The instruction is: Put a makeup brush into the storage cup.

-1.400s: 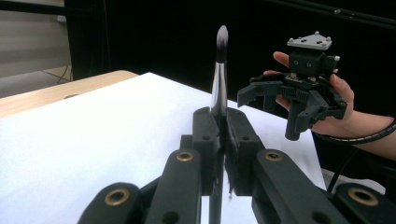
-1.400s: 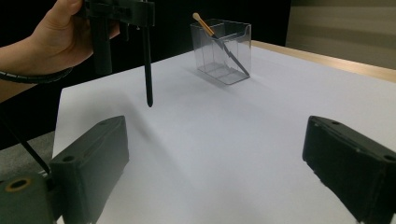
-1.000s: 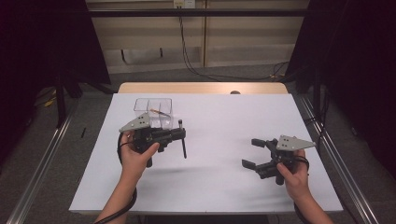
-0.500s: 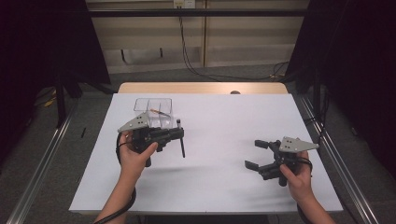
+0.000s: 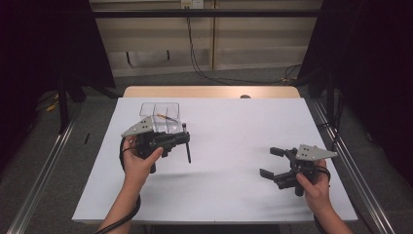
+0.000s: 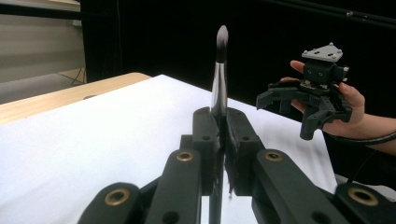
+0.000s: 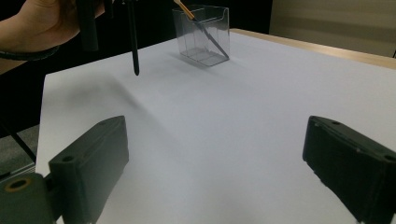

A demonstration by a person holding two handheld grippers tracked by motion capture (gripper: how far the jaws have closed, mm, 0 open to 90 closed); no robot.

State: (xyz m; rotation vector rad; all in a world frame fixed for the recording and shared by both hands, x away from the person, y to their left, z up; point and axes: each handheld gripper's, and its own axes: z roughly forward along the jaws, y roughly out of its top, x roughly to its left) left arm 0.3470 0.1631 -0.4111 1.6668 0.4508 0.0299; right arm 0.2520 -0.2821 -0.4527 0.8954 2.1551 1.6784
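The left gripper point(image 5: 186, 140) is pinching a thin makeup brush point(image 5: 187, 145) tight between its two black jaws. In the high view the brush is standing almost straight up and down, with its dark handle pointing at the white table point(image 5: 234, 141) and not touching it. In the left gripper view the brush point(image 6: 219, 74) is sticking up toward 12 o'clock, and its soft dark tip is at the top.

A clear plastic box point(image 5: 160, 113) is sitting on the table just behind the left gripper, at about 11 o'clock from it. A little stick with an orange end point(image 5: 163, 116) is leaning inside the box.

The right gripper point(image 5: 272, 162) is waiting well apart, at about 4 o'clock from the brush. Its jaws are spreading wide and holding nothing. In the right gripper view the box point(image 7: 201, 33) is sitting at 12 o'clock.
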